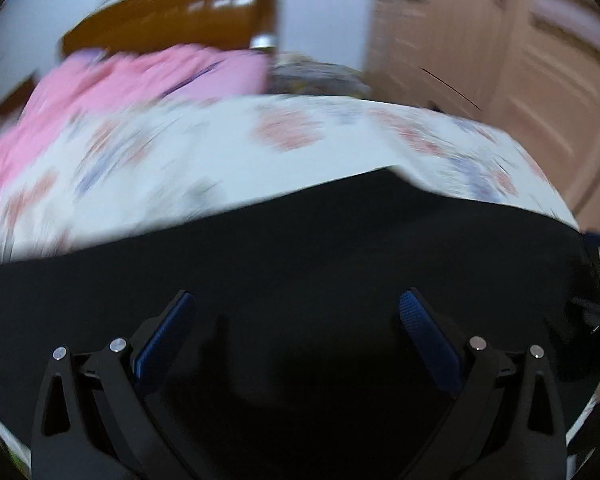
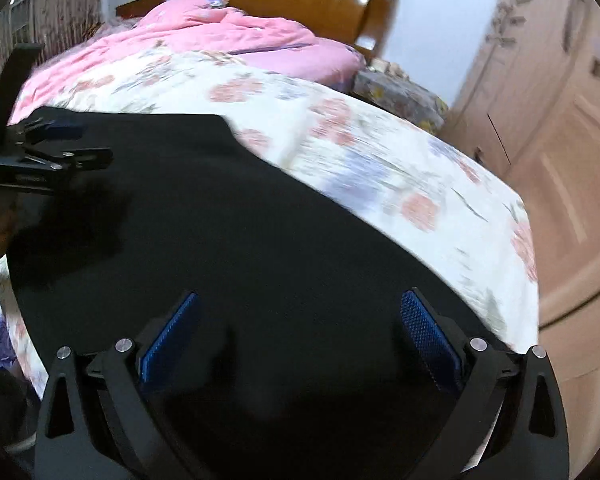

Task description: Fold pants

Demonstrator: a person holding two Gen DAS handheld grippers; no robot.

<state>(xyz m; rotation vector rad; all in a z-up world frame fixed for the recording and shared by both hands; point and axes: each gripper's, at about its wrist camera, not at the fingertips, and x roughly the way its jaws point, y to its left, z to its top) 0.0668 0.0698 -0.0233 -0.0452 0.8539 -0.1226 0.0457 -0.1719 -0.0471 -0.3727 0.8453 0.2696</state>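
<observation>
Hovering over the black pants [image 2: 228,216] on the floral bedsheet [image 2: 340,136], the left gripper [image 1: 298,312] and right gripper [image 2: 300,312] gaped, grasping nothing.

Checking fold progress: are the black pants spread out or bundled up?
Spread out: the black pants lie flat on the floral bedsheet. Layering cannot be told.

left tool [image 1: 298,300] spread wide, right tool [image 2: 300,300] likewise
</observation>
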